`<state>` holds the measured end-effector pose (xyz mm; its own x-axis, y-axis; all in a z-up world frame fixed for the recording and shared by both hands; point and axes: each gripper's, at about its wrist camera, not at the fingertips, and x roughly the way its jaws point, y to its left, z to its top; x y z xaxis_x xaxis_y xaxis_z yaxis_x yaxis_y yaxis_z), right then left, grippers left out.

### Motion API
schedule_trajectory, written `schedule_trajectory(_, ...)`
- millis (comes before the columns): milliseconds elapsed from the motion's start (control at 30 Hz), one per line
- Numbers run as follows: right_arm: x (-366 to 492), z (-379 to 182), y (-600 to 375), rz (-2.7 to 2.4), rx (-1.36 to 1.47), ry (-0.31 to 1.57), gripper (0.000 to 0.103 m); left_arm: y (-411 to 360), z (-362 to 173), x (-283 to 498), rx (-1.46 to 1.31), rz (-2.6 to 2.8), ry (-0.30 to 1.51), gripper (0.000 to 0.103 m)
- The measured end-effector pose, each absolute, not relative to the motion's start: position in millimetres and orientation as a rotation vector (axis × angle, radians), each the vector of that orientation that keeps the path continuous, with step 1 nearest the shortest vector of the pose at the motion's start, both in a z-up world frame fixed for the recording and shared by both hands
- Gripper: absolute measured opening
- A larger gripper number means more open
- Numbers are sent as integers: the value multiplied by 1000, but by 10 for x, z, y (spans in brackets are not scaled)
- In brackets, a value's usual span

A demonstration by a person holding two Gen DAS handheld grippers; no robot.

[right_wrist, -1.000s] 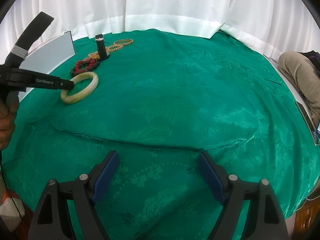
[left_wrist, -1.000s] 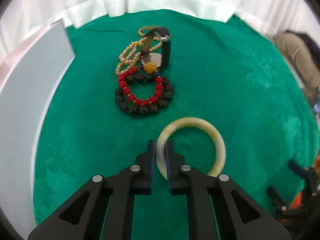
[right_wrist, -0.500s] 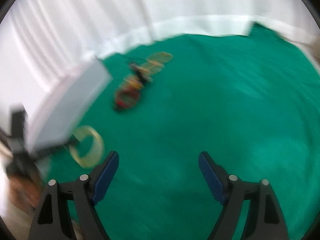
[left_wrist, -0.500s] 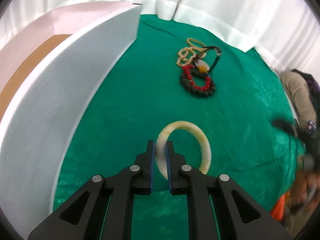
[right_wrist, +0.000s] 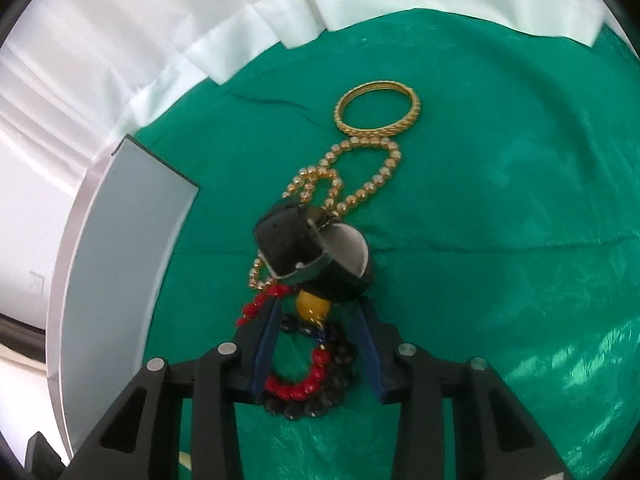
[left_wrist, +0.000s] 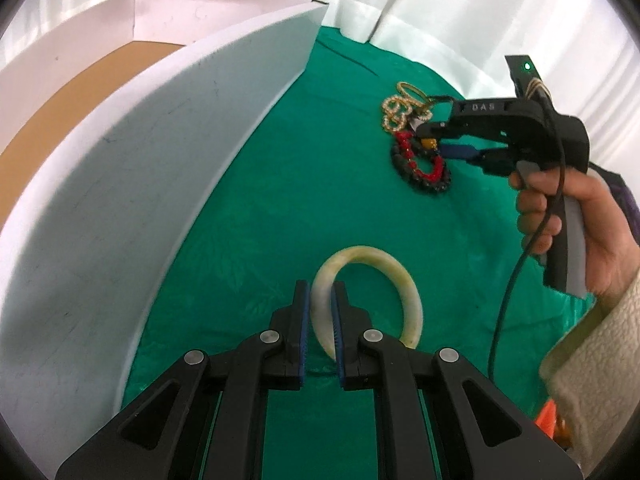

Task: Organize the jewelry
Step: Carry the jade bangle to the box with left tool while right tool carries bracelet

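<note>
My left gripper (left_wrist: 320, 292) is shut on the rim of a cream bangle (left_wrist: 404, 280), held just above the green cloth beside the white box (left_wrist: 160, 160). My right gripper (right_wrist: 319, 308) hangs over the jewelry pile with its jaws closing. A yellow bead (right_wrist: 313, 306) and parts of the red bead bracelet (right_wrist: 304, 388) and black bead bracelet (right_wrist: 316, 408) lie between the fingers, and the pads do not press on them. A black watch (right_wrist: 312, 252) sits just ahead of the tips. Beyond it lie a gold bead chain (right_wrist: 360, 196) and a gold bangle (right_wrist: 378, 112). The left wrist view shows the right gripper (left_wrist: 434, 140) above the pile.
The white box has a tall wall and a brown floor (left_wrist: 80, 92); it stands left of the pile. A green cloth (left_wrist: 320, 200) covers the table, with white curtains behind. A person's hand (left_wrist: 560, 220) in a fleece sleeve (left_wrist: 592, 380) holds the right gripper.
My left gripper carried the cream bangle sideways to the white box wall. My right gripper swung across the cloth to the jewelry pile, and its jaws narrowed.
</note>
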<state>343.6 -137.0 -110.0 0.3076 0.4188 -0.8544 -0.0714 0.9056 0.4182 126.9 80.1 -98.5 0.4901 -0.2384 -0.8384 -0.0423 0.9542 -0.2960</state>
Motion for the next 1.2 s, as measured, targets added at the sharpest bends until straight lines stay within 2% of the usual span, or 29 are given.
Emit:
schedule_trajectory(67,3466,-1140,-1338,330,309,1234,17,773,-998,1288,-293,-118,1058,9)
schedule_trajectory(200,3315,-1024,-1399,367,321,1205,17,800,-949,1256,-296,-116,1050,9)
schedule_trajectory(333,3032,-637,-1515,436,349,1122,17,790,-815,1197,-314,-134,1025,9)
schedule_trajectory(433,2818,-289,-1564,477,330,1062,17,773,-644,1141,-351,-165,999,9)
schedule_trajectory(467,2739,-156,-1571,490,315,1037,17,773,-577,1117,-368,-180,988,0)
schedule_trajectory(700,2481,424,-1346,574,239,937,17,862,69,909,-378,-219,867,0)
schedule_trajectory(800,2378,601,-1202,613,222,893,17,898,126,875,-328,-218,880,1)
schedule_trajectory(833,2343,639,-1179,624,222,885,17,891,99,858,-313,-212,888,4)
schedule_trajectory(933,2231,703,-1103,662,219,872,17,810,-158,837,-261,-198,960,34)
schedule_trajectory(967,2183,708,-1083,671,214,868,17,788,-282,852,-256,-186,987,39)
schedule_trajectory(1133,1993,680,-1043,706,208,869,17,681,-1000,1114,-188,-49,1127,39)
schedule_trajectory(1200,1933,647,-1058,716,208,873,17,593,-1088,1177,-109,-4,1098,38)
